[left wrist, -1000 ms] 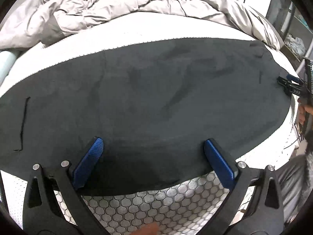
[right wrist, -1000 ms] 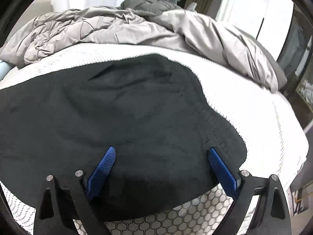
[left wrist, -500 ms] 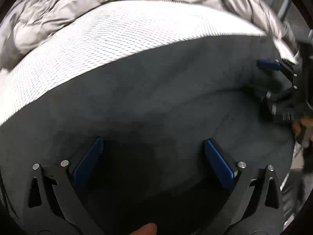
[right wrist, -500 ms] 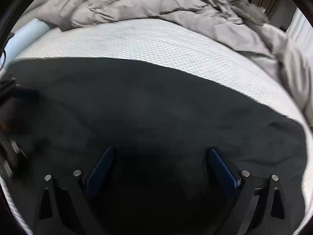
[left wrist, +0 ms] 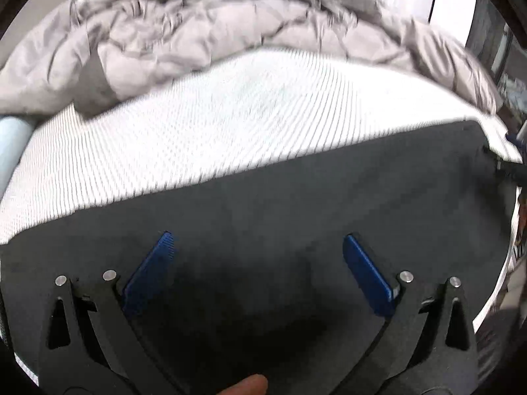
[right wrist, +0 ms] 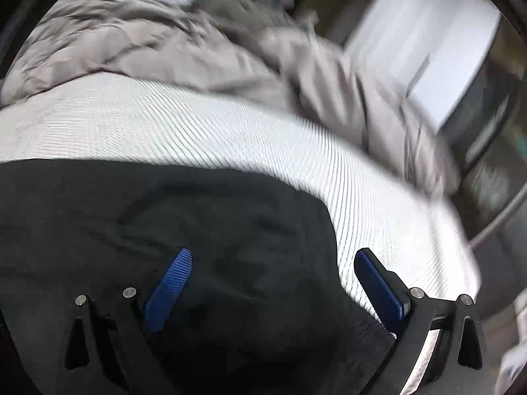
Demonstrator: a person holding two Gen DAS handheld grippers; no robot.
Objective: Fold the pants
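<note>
Black pants (left wrist: 329, 197) lie spread flat on a white mesh mattress (left wrist: 197, 131). My left gripper (left wrist: 257, 243) hovers just over the cloth, jaws wide apart, nothing between the blue pads (left wrist: 151, 273). In the right wrist view the same pants (right wrist: 164, 217) fill the lower left, their right edge curving down past the right pad (right wrist: 378, 283). My right gripper (right wrist: 273, 260) is open over that edge, holding nothing. A dark sliver of the right gripper (left wrist: 512, 161) shows at the far right of the left wrist view, by the pants' corner. Both views are motion-blurred.
A crumpled grey duvet (left wrist: 214, 33) is piled along the far side of the mattress, also the duvet (right wrist: 164, 49) in the right view. A pale blue bolster (left wrist: 13, 138) lies at the left. White wardrobe doors (right wrist: 428, 49) and dark furniture stand beyond the bed's right side.
Both grippers have swung away from each other: the left camera pulled back and tilted up to show more mattress and duvet, the right swung rightward to the pants' right edge. Both stayed open.
</note>
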